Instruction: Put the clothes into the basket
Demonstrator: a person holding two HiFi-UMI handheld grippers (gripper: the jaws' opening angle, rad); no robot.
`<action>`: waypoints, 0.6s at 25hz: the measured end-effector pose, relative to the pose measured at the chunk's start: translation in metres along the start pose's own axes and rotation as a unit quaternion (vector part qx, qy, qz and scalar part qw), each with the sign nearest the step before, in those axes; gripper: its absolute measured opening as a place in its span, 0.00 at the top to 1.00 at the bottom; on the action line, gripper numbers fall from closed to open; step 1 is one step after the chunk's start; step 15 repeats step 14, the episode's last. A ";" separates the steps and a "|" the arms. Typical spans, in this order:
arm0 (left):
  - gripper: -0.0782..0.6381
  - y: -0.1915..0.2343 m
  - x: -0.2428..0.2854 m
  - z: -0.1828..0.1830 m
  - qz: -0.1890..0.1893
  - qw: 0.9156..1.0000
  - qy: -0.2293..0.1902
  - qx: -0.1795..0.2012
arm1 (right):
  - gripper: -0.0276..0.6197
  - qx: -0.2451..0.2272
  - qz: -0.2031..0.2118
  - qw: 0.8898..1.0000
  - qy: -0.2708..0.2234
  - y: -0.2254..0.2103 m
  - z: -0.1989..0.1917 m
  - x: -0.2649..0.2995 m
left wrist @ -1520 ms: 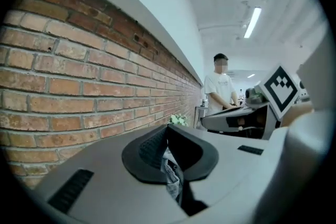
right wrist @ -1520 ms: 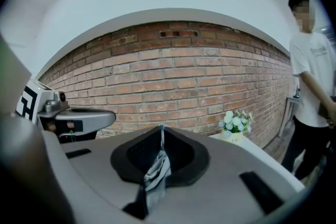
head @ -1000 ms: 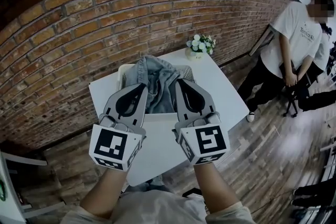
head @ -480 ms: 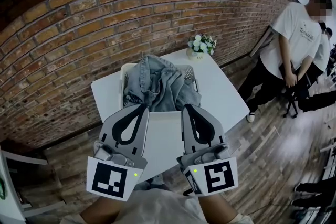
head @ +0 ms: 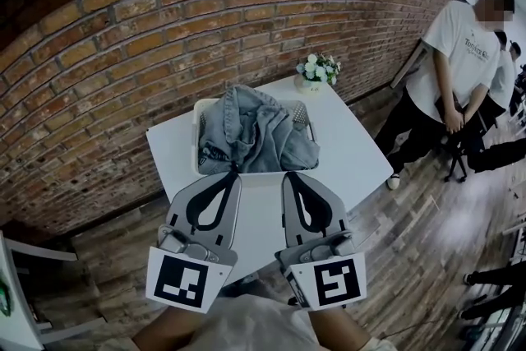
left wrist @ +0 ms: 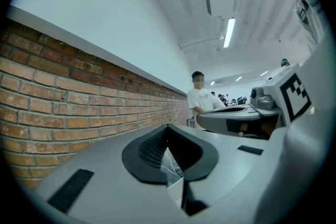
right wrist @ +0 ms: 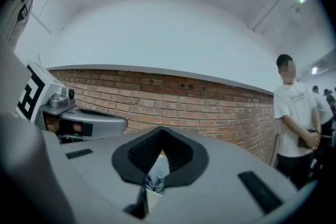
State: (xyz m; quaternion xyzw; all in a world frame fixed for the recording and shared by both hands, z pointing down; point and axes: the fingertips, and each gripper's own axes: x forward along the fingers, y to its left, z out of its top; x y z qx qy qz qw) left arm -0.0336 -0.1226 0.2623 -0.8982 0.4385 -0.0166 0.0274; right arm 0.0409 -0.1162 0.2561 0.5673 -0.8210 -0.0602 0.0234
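Two grippers hover side by side in the lower middle of the head view. The left gripper (head: 233, 175) and the right gripper (head: 289, 175) each have their jaws pressed together, with nothing between them. Just above their tips, at the frame centre, the blue denim garment (head: 251, 136) lies heaped in the white basket (head: 198, 136) on the white table (head: 353, 156). White flowers (head: 316, 68) stand behind the basket.

Left gripper (head: 233, 174), right gripper (head: 289, 176) showing grey shells, black teardrop insets; cubes (head: 187, 281) carrying black-on-white square markers; person wearing pale top (head: 246, 323).
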 end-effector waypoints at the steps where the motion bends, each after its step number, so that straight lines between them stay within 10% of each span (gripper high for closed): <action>1: 0.88 0.000 -0.001 -0.002 -0.002 1.000 0.001 -0.002 | 0.95 0.001 -0.002 1.000 0.001 0.001 -0.002 0.000; 15: 0.88 0.005 -0.004 -0.026 -0.019 1.000 0.004 -0.011 | 0.95 0.000 -0.016 1.000 0.011 0.015 -0.022 0.001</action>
